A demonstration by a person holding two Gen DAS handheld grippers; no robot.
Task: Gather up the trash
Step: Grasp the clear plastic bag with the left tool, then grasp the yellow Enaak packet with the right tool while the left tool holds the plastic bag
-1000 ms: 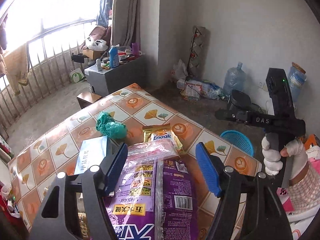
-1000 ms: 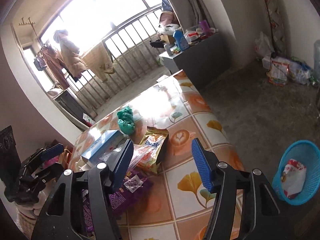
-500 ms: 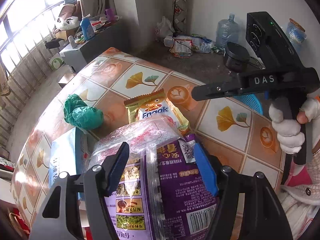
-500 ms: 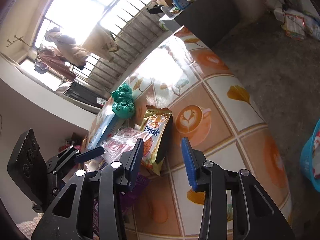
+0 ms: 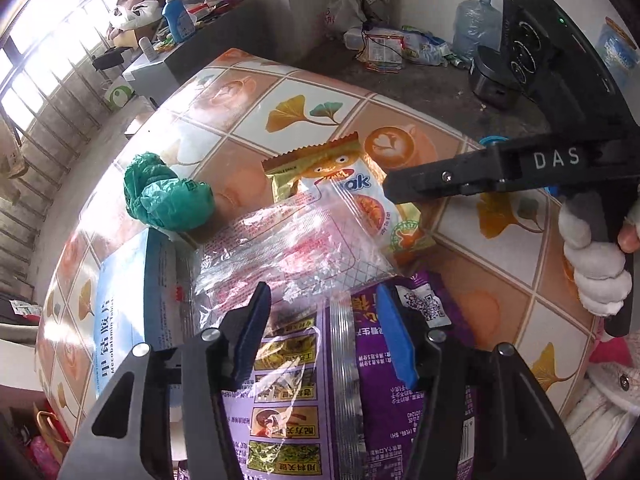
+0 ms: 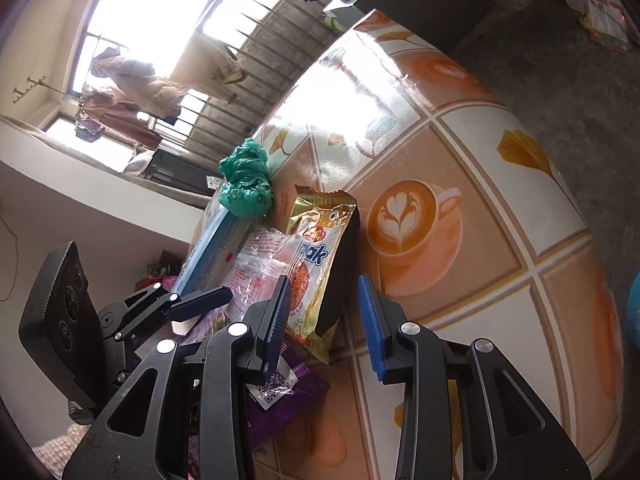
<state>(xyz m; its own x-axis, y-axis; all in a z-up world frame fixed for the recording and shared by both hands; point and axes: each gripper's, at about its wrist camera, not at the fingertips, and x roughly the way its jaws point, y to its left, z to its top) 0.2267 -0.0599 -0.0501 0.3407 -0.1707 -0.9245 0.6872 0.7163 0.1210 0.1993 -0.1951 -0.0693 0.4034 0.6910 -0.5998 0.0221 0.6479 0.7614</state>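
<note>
Trash lies on the tiled table (image 5: 304,92): a purple snack bag (image 5: 332,392), a clear pink-printed wrapper (image 5: 288,256), a yellow Enaak snack packet (image 5: 344,196), a crumpled green plastic bag (image 5: 164,196) and a blue-white medicine box (image 5: 128,312). My left gripper (image 5: 320,332) is open, its jaws astride the purple bag's top edge under the clear wrapper. My right gripper (image 6: 324,320) is open, its jaws astride the lower corner of the yellow packet (image 6: 320,256). The right gripper also shows in the left wrist view (image 5: 404,192) above the yellow packet.
A blue basket (image 5: 494,140) stands on the floor past the table's right edge, mostly hidden by the right gripper. A grey cabinet (image 5: 208,44) with bottles stands beyond the table. Bags, water jugs and a black cooker (image 5: 492,80) line the far wall.
Both grippers have dropped and moved in toward the trash pile. The right gripper's jaws have narrowed and now straddle the yellow packet. The left gripper's jaws have narrowed over the purple bag.
</note>
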